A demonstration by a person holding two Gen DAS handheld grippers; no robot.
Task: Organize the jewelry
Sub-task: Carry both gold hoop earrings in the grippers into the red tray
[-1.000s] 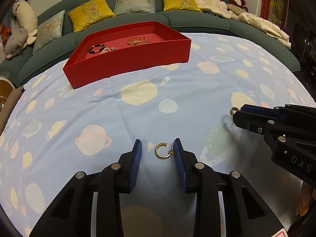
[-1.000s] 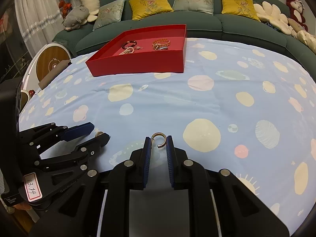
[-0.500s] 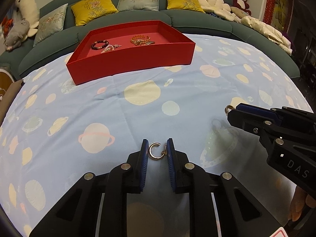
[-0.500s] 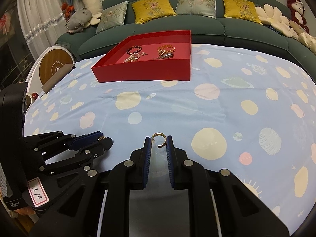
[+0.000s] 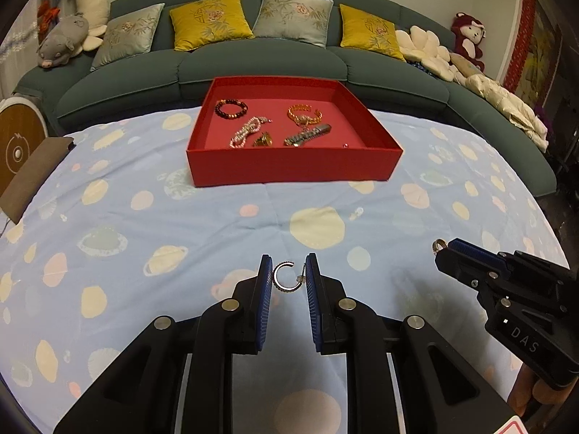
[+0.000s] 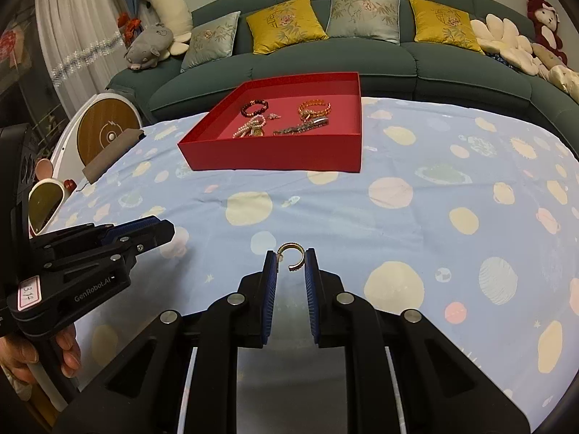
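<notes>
My left gripper [image 5: 288, 277] is shut on a gold hoop earring [image 5: 286, 277] and holds it above the blue planet-print cloth. My right gripper [image 6: 291, 259] is shut on a second gold hoop earring [image 6: 294, 254]; it also shows in the left wrist view [image 5: 440, 245] at the right. A red tray [image 5: 289, 166] stands at the far side of the table, ahead of both grippers. It holds a dark bead bracelet [image 5: 231, 108], a gold bracelet [image 5: 304, 114], a pearl chain [image 5: 248, 132] and other pieces.
A green sofa [image 5: 253, 68] with yellow and grey cushions curves behind the table. Plush toys sit at both its ends. A round wooden disc [image 6: 108, 132] and a brown board [image 6: 108, 155] stand past the table's left edge.
My left gripper has closed on the earring, lifted it off the cloth and swung to face the tray. My right gripper has risen with its earring.
</notes>
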